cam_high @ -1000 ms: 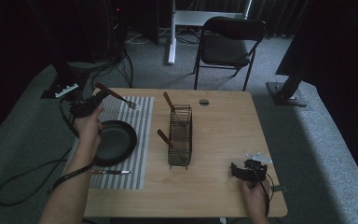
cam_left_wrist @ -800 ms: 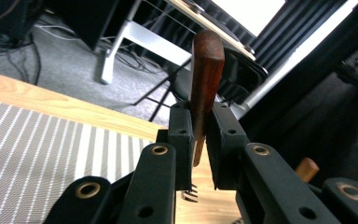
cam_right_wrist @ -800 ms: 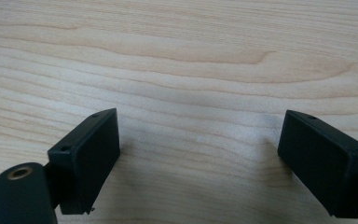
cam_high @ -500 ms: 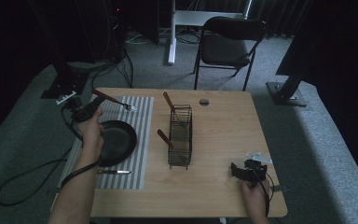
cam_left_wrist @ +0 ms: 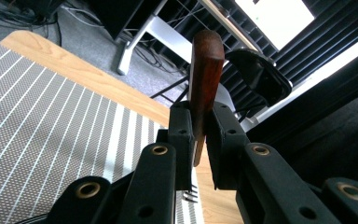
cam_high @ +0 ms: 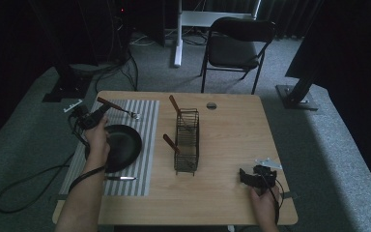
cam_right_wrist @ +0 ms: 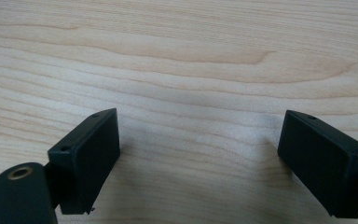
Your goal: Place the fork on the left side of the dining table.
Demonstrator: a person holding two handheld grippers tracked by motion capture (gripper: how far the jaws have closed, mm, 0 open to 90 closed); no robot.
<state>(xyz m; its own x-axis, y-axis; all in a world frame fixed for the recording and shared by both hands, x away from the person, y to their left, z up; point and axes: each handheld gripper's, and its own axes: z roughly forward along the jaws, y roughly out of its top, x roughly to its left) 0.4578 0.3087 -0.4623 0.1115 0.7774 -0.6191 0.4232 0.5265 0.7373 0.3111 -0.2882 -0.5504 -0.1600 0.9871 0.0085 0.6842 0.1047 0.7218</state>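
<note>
Fork (cam_high: 117, 108) with the wooden handle is what we have in hand: our left gripper (cam_high: 92, 117) is clamped on its red-brown handle (cam_left_wrist: 205, 74), which stands up between the two black jaws in the left gripper view, while the metal tines (cam_high: 134, 115) point toward the middle of the desk (cam_high: 232, 140). It hangs low over the far part of the striped mat (cam_high: 147, 140), just beyond the black pan (cam_high: 121, 145) that sits on that mat. A knife (cam_high: 121, 178) lies on the near part of the mat. To the right of the mat stands a wire rack (cam_high: 187, 140) with two more wooden-handled utensils leaning in it. Our right gripper (cam_high: 256, 178) rests near the desk's front right corner, jaws wide apart over bare wood with nothing between them.

We judge this to be the placing step: the fork is being brought to the mat beside the pan. Next we need to set it flat on the stripes, clear of the pan's rim, and only then let the jaws part.
</note>
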